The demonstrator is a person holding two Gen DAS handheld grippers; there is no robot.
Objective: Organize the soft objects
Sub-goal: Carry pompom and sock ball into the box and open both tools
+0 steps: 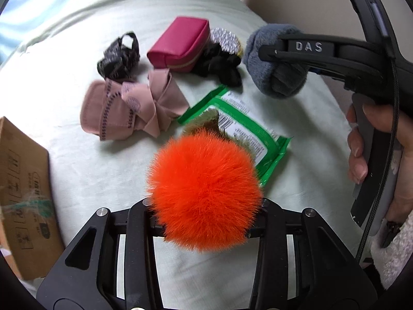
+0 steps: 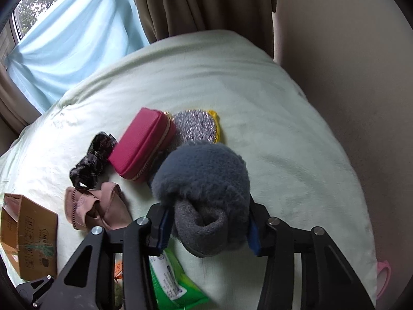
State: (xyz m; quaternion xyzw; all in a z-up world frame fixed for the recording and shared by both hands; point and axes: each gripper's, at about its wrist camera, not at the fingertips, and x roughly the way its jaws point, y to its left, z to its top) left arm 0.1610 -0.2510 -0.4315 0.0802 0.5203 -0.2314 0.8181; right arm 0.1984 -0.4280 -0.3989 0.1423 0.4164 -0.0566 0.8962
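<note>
My left gripper [image 1: 205, 213] is shut on a fluffy orange pom-pom [image 1: 204, 188] with an olive-green tuft, held above a green wet-wipes pack [image 1: 242, 126]. My right gripper [image 2: 206, 227] is shut on a rolled grey plush glove [image 2: 204, 193]; it also shows in the left wrist view [image 1: 273, 59], at the right above the bed. On the pale green bed sheet [image 2: 258, 103] lie a magenta zip pouch [image 2: 144, 144], a silver-and-yellow scrubber pad [image 2: 197, 125], a black patterned ribbon [image 2: 90, 161] and a pink cloth bundle [image 2: 95, 209].
A cardboard box [image 1: 23, 193] stands at the bed's left edge; it also shows in the right wrist view [image 2: 31, 235]. A black scrunchie [image 1: 222, 64] lies beside the pouch. Curtains [image 2: 196, 2] and a window are behind the bed; a wall is at the right.
</note>
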